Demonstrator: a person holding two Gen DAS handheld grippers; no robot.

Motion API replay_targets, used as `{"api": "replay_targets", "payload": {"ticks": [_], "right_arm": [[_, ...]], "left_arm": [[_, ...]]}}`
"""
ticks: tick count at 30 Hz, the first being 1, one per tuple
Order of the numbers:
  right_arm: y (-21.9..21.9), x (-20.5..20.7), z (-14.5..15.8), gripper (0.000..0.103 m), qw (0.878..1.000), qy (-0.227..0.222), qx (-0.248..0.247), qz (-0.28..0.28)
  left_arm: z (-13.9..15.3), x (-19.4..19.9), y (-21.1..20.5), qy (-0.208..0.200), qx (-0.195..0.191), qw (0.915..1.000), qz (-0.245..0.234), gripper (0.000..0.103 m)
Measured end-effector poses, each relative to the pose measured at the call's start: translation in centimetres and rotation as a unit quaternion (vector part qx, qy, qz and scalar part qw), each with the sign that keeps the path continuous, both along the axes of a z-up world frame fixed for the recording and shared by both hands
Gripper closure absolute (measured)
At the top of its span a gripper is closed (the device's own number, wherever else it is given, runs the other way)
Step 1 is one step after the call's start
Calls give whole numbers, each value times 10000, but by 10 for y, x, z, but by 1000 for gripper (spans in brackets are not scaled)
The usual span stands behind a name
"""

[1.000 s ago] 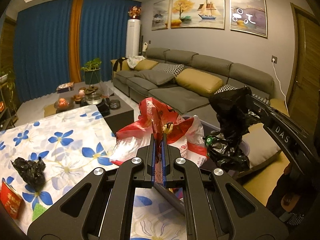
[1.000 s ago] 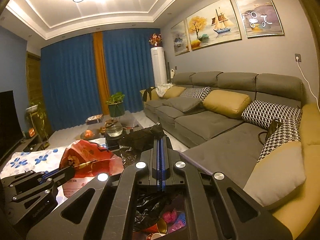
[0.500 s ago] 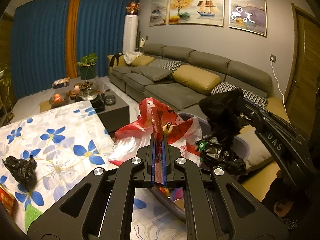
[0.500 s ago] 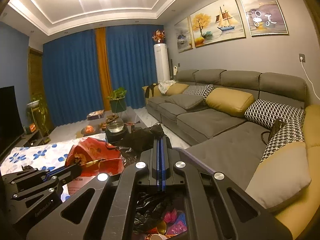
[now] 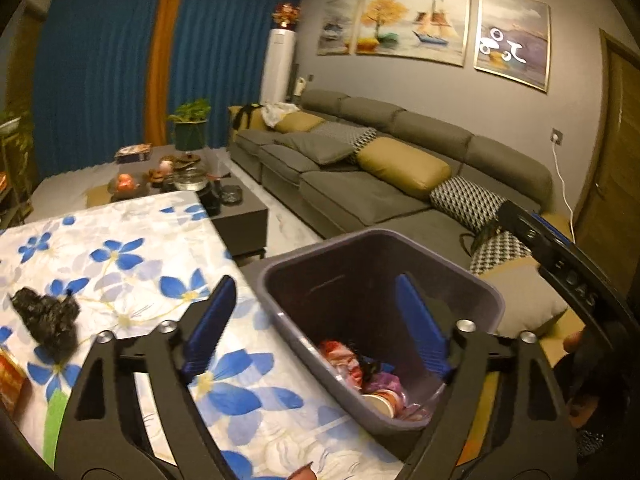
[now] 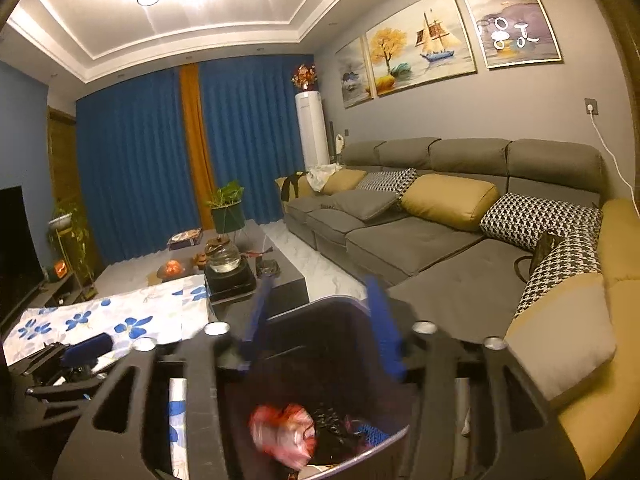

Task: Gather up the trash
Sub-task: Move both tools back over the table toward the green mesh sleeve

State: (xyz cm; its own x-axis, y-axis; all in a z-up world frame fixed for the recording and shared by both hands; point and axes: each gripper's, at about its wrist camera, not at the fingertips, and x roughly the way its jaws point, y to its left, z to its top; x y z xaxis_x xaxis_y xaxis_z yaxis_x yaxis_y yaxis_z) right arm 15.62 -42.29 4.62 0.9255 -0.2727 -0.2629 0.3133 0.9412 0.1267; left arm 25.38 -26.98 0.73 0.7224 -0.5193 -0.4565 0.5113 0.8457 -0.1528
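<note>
Trash bin (image 5: 472, 292) holds red-and-white bag (image 6: 286, 432) and black bag (image 6: 332, 426); both tongs (image 5: 316, 328) (image 6: 320, 320) gape empty.

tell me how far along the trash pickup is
Done: a red and white bag and black bag lie inside the bin. In hand: nothing; the left gripper and right gripper are both open above it. Left: a crumpled black bag and a red packet on the table.
</note>
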Motion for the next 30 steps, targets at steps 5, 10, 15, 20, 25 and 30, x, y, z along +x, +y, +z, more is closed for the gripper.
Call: {"api": "replay_targets", "payload": {"ticks": [5,10,15,20,25,30], "right_arm": [[15,-20,-2,19,10000,-1,5,-79],[38,-29,-10,14,9998,144,-64,116],[75,-33,-19,14,9985,314,-197,405],[111,-37,-26,14,9959,457,-132,764],[158,-42,-30,14,9914,495,-97,1210],[205,-41,-37,14,9843,634,-130,1644]], "left_arm": [[-2,-17,25,-201,267,9986,399,10],[-6,-42,61,-379,502,9943,856,9],[-7,-60,111,-456,568,9866,1463,8],[-11,-80,165,-479,696,9759,2011,8],[-18,-101,222,-450,765,9617,2595,8],[-24,-116,272,-294,682,9490,3064,8]]}}
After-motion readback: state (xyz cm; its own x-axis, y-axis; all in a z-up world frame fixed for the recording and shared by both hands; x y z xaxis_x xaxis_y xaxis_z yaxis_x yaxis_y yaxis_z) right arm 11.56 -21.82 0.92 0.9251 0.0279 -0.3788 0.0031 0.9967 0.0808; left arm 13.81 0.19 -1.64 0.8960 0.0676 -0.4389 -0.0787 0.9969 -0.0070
